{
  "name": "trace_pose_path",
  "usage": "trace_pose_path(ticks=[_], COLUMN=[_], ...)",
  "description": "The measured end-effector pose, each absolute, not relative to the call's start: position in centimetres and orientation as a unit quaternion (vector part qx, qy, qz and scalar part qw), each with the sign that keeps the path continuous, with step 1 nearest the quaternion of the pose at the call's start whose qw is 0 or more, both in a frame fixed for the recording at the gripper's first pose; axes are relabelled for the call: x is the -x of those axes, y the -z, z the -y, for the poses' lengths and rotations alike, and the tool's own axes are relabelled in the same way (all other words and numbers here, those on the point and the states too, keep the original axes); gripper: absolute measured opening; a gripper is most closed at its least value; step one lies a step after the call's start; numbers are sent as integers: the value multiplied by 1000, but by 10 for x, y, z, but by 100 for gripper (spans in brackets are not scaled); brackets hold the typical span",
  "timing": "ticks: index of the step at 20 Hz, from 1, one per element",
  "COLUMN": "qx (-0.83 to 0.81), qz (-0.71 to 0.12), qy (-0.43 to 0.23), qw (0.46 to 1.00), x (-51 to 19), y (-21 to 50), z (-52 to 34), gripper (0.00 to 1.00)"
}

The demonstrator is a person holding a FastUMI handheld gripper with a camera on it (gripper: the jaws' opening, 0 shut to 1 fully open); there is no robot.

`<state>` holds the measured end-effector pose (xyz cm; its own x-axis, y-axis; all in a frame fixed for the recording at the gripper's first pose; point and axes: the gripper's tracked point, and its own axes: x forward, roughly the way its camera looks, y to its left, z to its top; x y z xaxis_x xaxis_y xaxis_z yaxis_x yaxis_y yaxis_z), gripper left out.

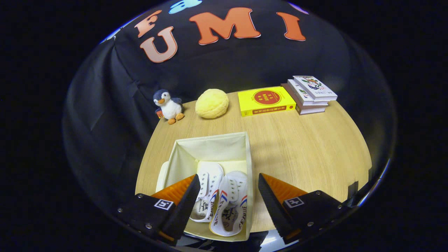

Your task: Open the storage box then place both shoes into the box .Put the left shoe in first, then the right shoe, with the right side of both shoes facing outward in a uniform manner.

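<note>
Pale wood grain covers the counter [297,147], which carries everything here. On it, nearest the tongs [226,199], sits the cream fabric storage box [210,148], open at the top with no lid in sight. Both white shoes lie inside it side by side, toes pointing away toward the far wall of the box: the left-hand shoe [207,196] touches the right-hand shoe [231,204], which rests against the box's right wall. Which is the left shoe and which the right I cannot tell for sure from this angle, nor whether their right sides face outward as asked.

At the back of the counter, well apart from the box, stand a stack of books [309,95], a yellow book [266,100] just beside it, a yellow round cushion [211,103] and a small toy penguin [168,105].

The tongs hang above the near end of the box with their fingers spread wide and nothing between them but air; the shoes show in the gap below, not gripped.

Judging from this, the box is opened and both shoes are in, so the task looks to be at or near its end. The next move likely calls only for lifting the tongs clear without snagging the box rim, or nudging a shoe if its side faces the wrong way.
</note>
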<state>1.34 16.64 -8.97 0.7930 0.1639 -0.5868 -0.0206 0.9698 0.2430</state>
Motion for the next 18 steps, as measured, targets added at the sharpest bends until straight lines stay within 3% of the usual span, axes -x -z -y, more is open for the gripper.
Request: trace_pose_path(ticks=[9,18], qx=[-97,-115], qz=[-200,-191], qy=[0,-4], qw=[975,975], x=[-3,19], y=[0,-1], z=[-93,-63], gripper=[99,99])
